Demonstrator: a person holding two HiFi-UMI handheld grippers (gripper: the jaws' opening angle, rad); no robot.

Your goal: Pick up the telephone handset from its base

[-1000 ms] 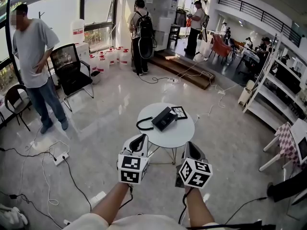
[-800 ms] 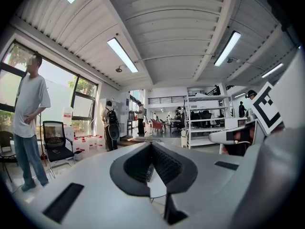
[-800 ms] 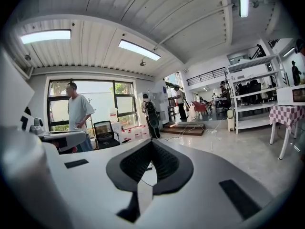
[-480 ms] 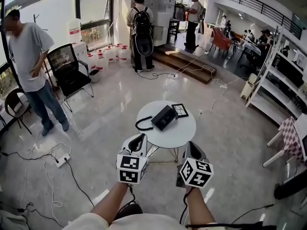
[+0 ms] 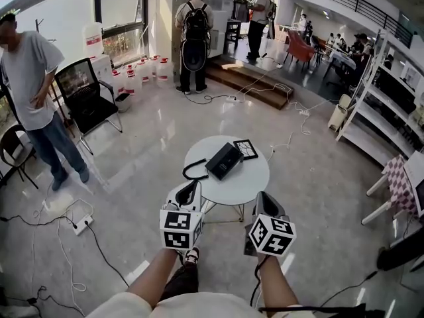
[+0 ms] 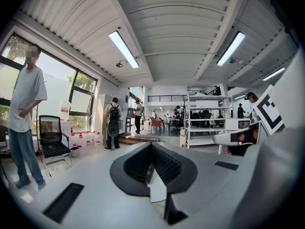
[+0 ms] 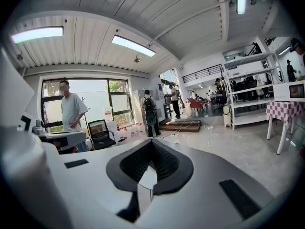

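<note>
Telephone handset (image 5: 224,161) sits on base, mid round table (image 5: 257,181), beyond both grippers, between their lines. Long axis runs near-left to far-right. Left gripper (image 5: 191,192) jaws together, empty. Right gripper (image 5: 263,203) likewise. Left looks slightly nearer.

Telephone (image 5: 223,161): black plastic, matt.
Round desk (image 5: 255,181): white top, smooth, slight sheen.
Floor (image 5: 146,144): pale, polished, glossy, reflective.
Left gripper (image 6: 151,144), right gripper (image 7: 152,142): grey matt plastic; black ribbed pads (image 6: 167,163).
</note>
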